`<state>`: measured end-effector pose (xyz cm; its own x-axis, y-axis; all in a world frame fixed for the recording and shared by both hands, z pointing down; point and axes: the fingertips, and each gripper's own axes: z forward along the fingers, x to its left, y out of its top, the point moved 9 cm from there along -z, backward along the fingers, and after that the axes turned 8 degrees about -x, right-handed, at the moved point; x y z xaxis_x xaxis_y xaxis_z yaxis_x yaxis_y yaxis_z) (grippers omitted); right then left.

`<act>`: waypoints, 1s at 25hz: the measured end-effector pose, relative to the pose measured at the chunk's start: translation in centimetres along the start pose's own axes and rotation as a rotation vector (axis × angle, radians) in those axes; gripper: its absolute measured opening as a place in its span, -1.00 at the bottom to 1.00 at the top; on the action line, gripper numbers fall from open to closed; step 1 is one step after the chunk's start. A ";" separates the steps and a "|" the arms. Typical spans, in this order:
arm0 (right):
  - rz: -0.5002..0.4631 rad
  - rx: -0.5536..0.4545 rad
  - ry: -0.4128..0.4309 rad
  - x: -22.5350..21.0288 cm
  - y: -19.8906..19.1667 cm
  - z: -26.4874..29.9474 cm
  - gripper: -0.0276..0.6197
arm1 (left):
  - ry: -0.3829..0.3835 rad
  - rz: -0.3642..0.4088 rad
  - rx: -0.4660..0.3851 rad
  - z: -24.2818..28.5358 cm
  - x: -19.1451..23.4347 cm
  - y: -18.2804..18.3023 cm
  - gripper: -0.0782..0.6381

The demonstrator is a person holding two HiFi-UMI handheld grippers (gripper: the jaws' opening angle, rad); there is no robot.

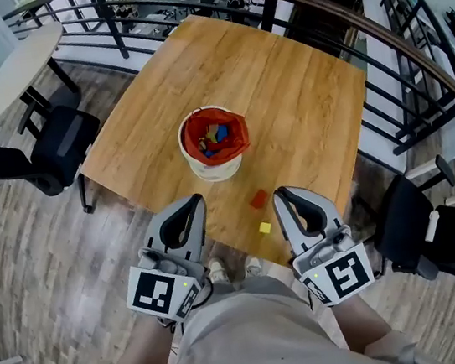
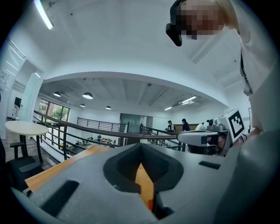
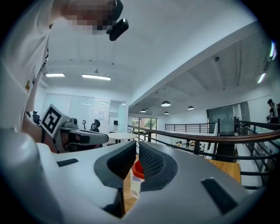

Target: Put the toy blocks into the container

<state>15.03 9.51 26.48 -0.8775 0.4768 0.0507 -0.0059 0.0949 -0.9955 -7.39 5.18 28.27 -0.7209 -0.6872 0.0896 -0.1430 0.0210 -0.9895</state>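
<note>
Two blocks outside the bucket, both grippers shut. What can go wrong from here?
The yellow block sits close to the table edge; a clumsy approach could knock it off. The left gripper and right gripper are shut; unless opened first, they would likely shove the red block aside.

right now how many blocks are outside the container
2: a red block by the near edge of the table, a yellow block just nearer. Others inside the container may be hidden.

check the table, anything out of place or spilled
Two blocks lie loose on the table, outside the container: a red block and a yellow block near the person's edge. The container stands upright; nothing looks spilled or damaged.
</note>
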 end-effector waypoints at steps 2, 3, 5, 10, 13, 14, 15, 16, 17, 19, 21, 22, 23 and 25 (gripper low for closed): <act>-0.002 0.012 -0.005 -0.4 -0.4 -0.2 -0.82 | -0.016 0.000 0.015 0.6 -0.3 -0.5 -0.75; 0.007 0.020 -0.003 -0.6 -0.7 -0.2 -0.81 | -0.025 0.001 0.025 1.0 -0.4 -0.7 -0.75; 0.041 0.035 0.006 -1.2 -1.4 -0.4 -0.81 | -0.046 0.000 0.046 1.8 -0.8 -1.4 -0.75; 0.121 0.109 0.016 -3.1 -3.7 -0.3 -0.81 | -0.087 -0.027 0.089 4.5 -1.3 -3.5 -0.75; 0.155 0.174 0.031 -4.4 -5.6 -0.1 -0.65 | -0.110 -0.031 0.128 5.9 -1.4 -5.3 -0.75; 0.161 0.196 0.040 -4.9 -6.2 -0.1 -0.53 | -0.118 -0.045 0.133 6.2 -1.3 -5.9 -0.75; 0.162 0.217 0.047 -5.3 -6.8 0.0 -0.52 | -0.125 -0.063 0.137 6.5 -1.2 -6.5 -0.75; 0.159 0.237 0.054 -5.7 -7.4 0.0 -0.51 | -0.130 -0.076 0.145 6.8 -1.2 -7.2 -0.75; 0.150 0.261 0.062 -6.0 -8.0 0.0 -0.50 | -0.133 -0.078 0.160 7.0 -1.2 -7.9 -0.75; 0.116 0.318 0.085 -6.5 -9.3 -0.2 -0.47 | -0.134 -0.060 0.196 7.4 -1.4 -9.5 -0.75; 0.051 0.392 0.123 -6.5 -10.7 -0.3 -0.45 | -0.137 -0.047 0.230 7.7 -1.5 -10.8 -0.75; 0.002 0.433 0.147 -6.3 -11.4 -0.4 -0.44 | -0.140 -0.048 0.246 7.9 -1.5 -11.4 -0.75; -0.051 0.472 0.172 -6.0 -12.1 -0.4 -0.44 | -0.142 -0.052 0.261 8.1 -1.4 -11.9 -0.75; -0.134 0.533 0.220 -5.5 -13.4 -0.4 -0.43 | -0.142 -0.078 0.282 8.5 -1.3 -13.1 -0.75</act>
<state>20.13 5.96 39.60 -0.7331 0.6661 0.1373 -0.3996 -0.2584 -0.8795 1.15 -0.38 40.12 -0.6103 -0.7738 0.1696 0.0135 -0.2242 -0.9744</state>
